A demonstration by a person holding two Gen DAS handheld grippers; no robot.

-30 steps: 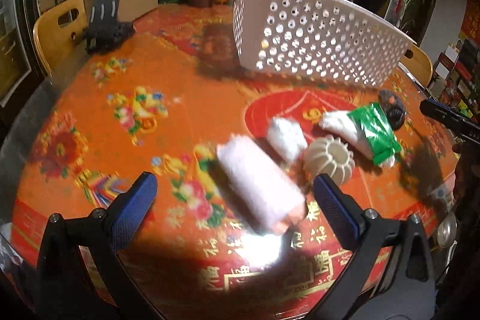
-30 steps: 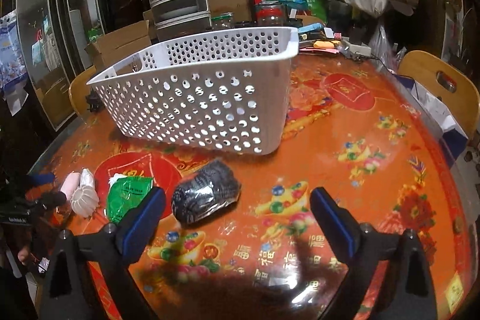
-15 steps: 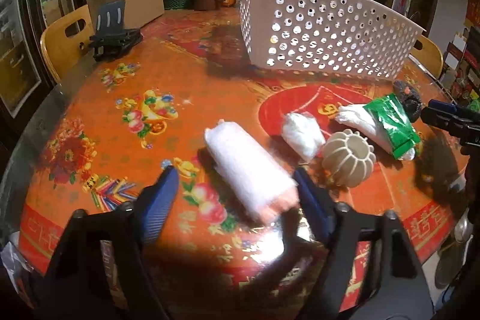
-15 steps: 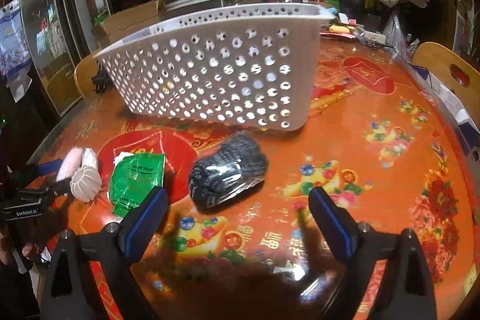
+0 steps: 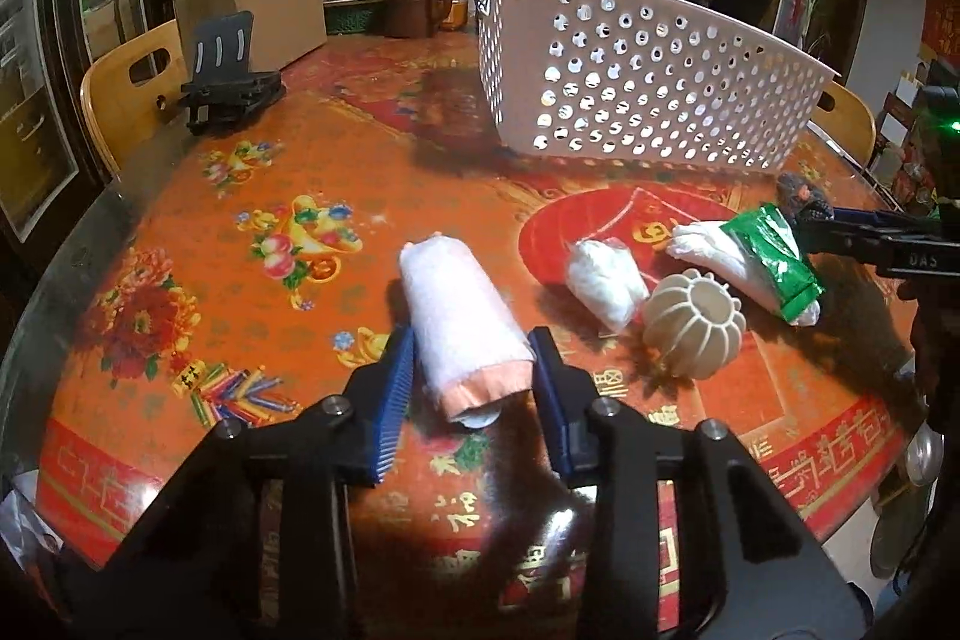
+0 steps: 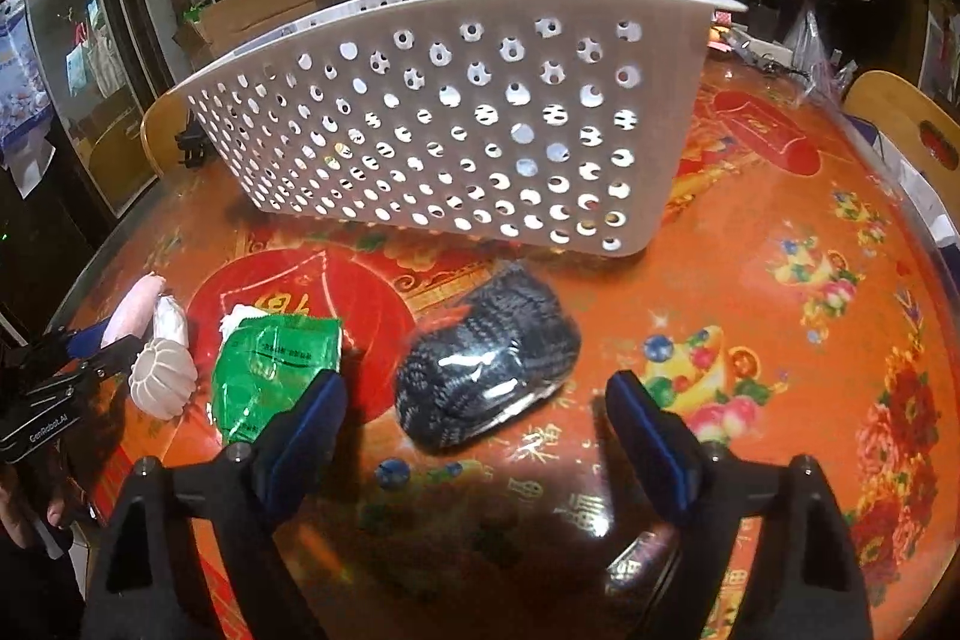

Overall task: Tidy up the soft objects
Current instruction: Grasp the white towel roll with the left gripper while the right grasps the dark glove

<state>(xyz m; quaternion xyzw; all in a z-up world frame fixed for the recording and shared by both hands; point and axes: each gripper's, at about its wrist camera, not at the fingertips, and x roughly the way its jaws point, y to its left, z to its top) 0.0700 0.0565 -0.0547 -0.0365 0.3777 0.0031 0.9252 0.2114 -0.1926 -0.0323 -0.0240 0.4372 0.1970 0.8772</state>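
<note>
Left gripper [image 5: 471, 370]: fingers closing on the pink rolled towel [image 5: 462, 325], 1 blue pad at each side of its near end; whether the pads press yet cannot be told.
Right gripper [image 6: 477, 412]: fingers spread wide and closing, with the dark knitted bundle [image 6: 486, 361] lying between them, untouched.
Basket [image 6: 456, 130]: white, perforated, at the far side of the counter [image 6: 780, 328]; through its holes nothing shows inside.
Progress: early, by my judgement; all 5 items lie outside the basket.
Remaining: towel, knitted bundle, green packet [image 6: 276, 370], small white wrapped bundle [image 5: 603, 286], ribbed white ball [image 5: 696, 331].
Surface: round, glossy orange cloth with floral prints.
Room: cluttered; cardboard boxes, hanging bags, wooden chairs around.
</note>
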